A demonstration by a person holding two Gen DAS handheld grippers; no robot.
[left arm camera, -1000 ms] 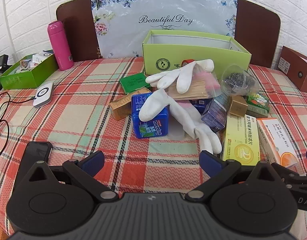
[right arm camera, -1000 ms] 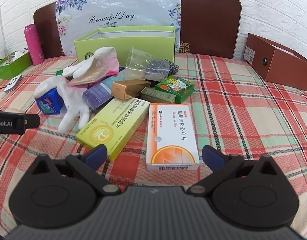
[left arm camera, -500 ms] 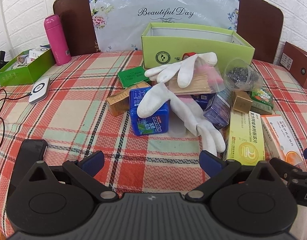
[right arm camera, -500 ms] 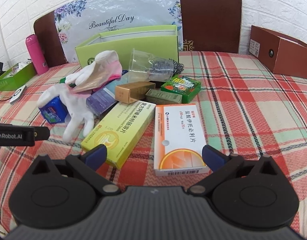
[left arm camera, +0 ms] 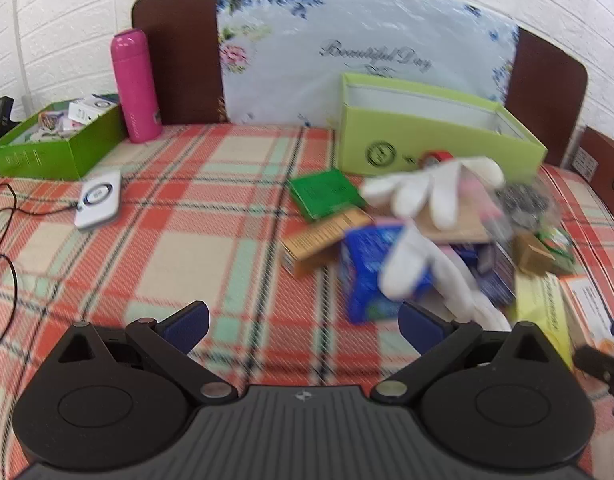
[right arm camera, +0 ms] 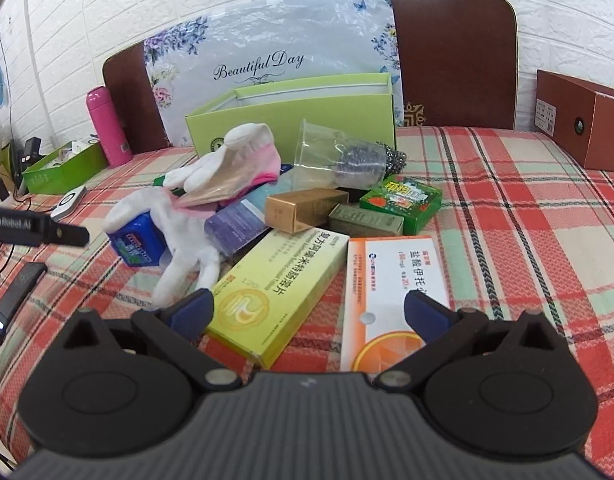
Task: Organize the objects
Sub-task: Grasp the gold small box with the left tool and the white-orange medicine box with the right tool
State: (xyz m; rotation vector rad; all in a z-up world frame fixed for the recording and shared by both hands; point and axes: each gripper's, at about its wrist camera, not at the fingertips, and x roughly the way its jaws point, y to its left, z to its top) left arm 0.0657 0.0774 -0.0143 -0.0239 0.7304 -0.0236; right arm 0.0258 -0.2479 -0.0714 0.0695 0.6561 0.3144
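Sorting has not started in earnest: both tools are empty and the heap sits untouched on the plaid cloth point(right arm camera: 507, 208). The right gripper point(right arm camera: 305, 310) hovers low over the near edge of the pile with its jaws spread wide, the yellow carton point(right arm camera: 279, 292) and the orange-and-white carton point(right arm camera: 391, 292) lying just beyond its fingertips. The left gripper point(left arm camera: 303, 320) is likewise released and holds nothing; its view is smeared by motion, so fine detail there cannot be read.

Judging from the layout, the open green box point(right arm camera: 295, 116) behind the pile is the likely destination, though that is only a guess. The next move calls for choosing one piece and closing on it squarely. The two flat cartons are rigid card with crisp edges and should grip well across their narrow sides.

Other pieces look less cooperative. The white gloves point(right arm camera: 187, 236) are limp fabric draped over the blue container point(right arm camera: 137, 240), so lifting either may drag the other. The clear plastic cup point(right arm camera: 335, 156) lies on its side, thin-walled and slick, with a wiry steel scrubber point(right arm camera: 389, 158) at its base. A gold box point(right arm camera: 303, 208), an olive box point(right arm camera: 365, 220) and a green packet point(right arm camera: 403, 198) huddle together, touching, which leaves little finger room between them.
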